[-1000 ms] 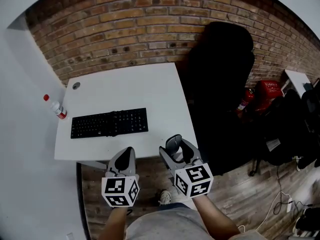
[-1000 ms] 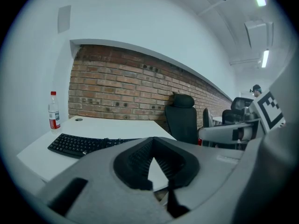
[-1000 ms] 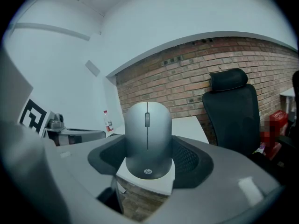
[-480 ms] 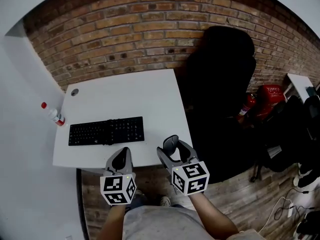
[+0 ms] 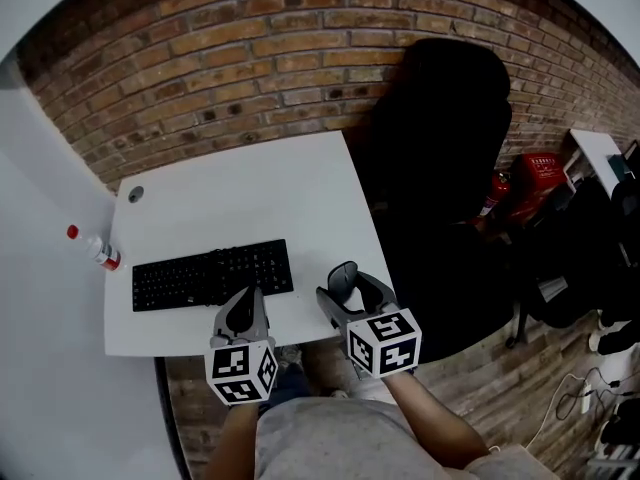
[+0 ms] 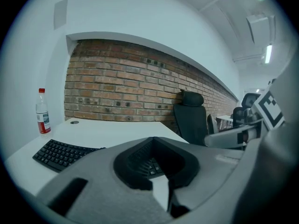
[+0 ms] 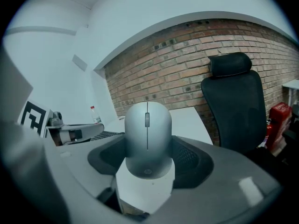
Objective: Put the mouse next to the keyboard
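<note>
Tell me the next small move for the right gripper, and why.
Probably lower the right gripper straight down. Its jaws are shut on the mouse, which appears to hang over bare desk just right of the keyboard. Setting it down there before opening seems to be what is left.

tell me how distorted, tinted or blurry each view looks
Head view: strong fisheye, the brick wall courses bow into arcs, and the black chair reads as a featureless dark mass. Left gripper view: black round vignette, cool bluish cast, a ceiling light blown out at upper right, the left hand-held gripper close and soft. Right gripper view: same vignette and cast, the mouse sharp.
</note>
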### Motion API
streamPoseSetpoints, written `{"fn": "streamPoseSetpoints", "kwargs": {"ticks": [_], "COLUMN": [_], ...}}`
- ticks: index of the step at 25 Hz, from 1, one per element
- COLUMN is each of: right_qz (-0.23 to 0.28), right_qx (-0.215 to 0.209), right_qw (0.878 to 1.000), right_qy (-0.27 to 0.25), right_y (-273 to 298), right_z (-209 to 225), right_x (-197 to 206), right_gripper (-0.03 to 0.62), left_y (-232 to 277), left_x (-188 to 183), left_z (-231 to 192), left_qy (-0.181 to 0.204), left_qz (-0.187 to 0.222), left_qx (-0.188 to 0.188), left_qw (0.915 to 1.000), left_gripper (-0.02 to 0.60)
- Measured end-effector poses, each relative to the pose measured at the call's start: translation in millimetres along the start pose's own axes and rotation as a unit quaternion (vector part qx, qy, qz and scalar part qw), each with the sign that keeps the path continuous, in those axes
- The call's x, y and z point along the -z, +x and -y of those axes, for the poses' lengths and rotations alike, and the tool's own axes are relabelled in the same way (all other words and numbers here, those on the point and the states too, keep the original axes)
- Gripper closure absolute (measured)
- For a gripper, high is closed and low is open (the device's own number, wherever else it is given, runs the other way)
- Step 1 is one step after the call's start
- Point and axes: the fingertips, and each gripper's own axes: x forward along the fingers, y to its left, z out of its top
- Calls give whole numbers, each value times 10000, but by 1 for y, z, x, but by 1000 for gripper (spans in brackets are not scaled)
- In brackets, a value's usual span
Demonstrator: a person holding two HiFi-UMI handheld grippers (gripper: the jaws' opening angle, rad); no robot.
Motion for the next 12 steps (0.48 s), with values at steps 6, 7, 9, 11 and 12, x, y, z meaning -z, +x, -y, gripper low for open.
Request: {"fn": "streamPoseSetpoints", "kwargs": {"ticks": [6,7,9,11,12], "right_qz": [-383,-456,-596,-729,-797], "right_qx": [158,192,276,366,412], "right_qw": [9991,9988,9978,9965,9958], "right_qy": [42,59,97,158,196], "right_y": [41,47,59,70,75], "right_z": [4,6,9,12,14], "right_x": [11,13,16,20,22], "right_gripper": [290,290,290,290,290], "left_y": [34,40,51,61,66], "left_x": [5,5,5,5,4], "left_z": [-29,-33,-41,-49,-52], "left_qy": [-79,-79,-85,-89,-75], "left_qz": [-126,-151,-202,-235,-245], "left_qx": [137,163,220,280,315], "left_qw": [9998,9997,9995,9993,9992], "left_gripper": [588,588,588,588,588]}}
